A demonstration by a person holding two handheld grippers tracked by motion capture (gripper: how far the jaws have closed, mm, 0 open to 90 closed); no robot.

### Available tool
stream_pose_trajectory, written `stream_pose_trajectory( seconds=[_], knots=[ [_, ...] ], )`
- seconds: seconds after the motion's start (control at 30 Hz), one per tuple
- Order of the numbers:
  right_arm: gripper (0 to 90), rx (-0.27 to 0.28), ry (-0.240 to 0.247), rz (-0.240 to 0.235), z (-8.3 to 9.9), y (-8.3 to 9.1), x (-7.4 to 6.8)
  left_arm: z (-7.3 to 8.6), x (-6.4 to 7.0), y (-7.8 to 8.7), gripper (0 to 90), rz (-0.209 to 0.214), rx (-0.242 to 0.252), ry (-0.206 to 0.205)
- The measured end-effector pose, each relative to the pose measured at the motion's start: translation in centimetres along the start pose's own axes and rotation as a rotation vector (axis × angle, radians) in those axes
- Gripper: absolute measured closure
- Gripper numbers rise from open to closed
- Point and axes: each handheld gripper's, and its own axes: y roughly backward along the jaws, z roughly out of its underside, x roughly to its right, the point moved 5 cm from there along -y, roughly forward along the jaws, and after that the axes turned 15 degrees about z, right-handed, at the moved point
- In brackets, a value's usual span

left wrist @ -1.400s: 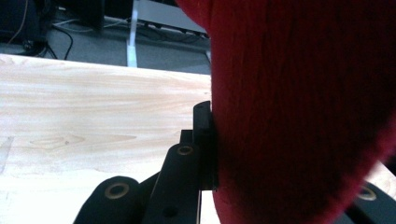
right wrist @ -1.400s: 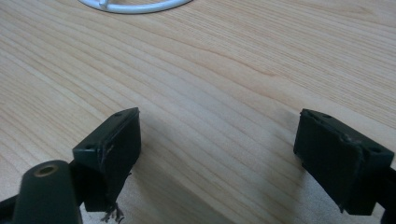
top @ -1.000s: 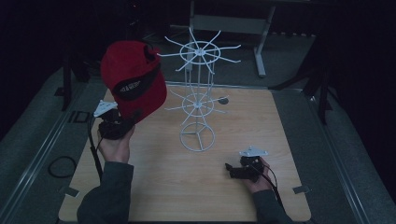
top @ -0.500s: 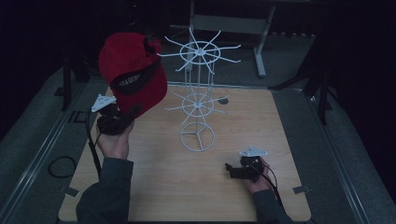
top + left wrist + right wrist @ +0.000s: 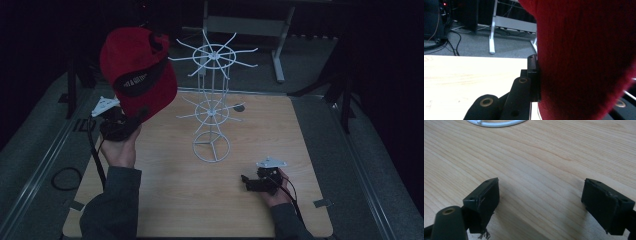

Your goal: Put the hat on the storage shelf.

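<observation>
The left gripper [image 5: 131, 121] has risen and carried the red fabric baseball cap [image 5: 137, 80] higher, nearer the top spokes of the white wire display rack [image 5: 212, 100]. Its jaws pinch the cap's edge. The right gripper [image 5: 246, 182] rests on the wooden table [image 5: 170, 200], jaws spread, so hanging looks imminent.

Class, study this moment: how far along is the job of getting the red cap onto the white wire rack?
Done: the left gripper has the red cap clamped and raised clear of the table, beside the white wire rack. In hand: carrying the cap at the height of the top ring of prongs. Left: no prong holds it yet. The right gripper rests open on the table, idle.
</observation>
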Motion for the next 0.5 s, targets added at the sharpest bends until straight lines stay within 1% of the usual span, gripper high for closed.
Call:
stream_pose_trajectory(
  seconds=[0.5],
  knots=[
    [14.7, 0.000, 0.001, 0.000, 0.0, 0.0, 0.0, -1.1, 0.6, -0.3, 85.2, 0.018, 0.022, -0.003]
  ],
)
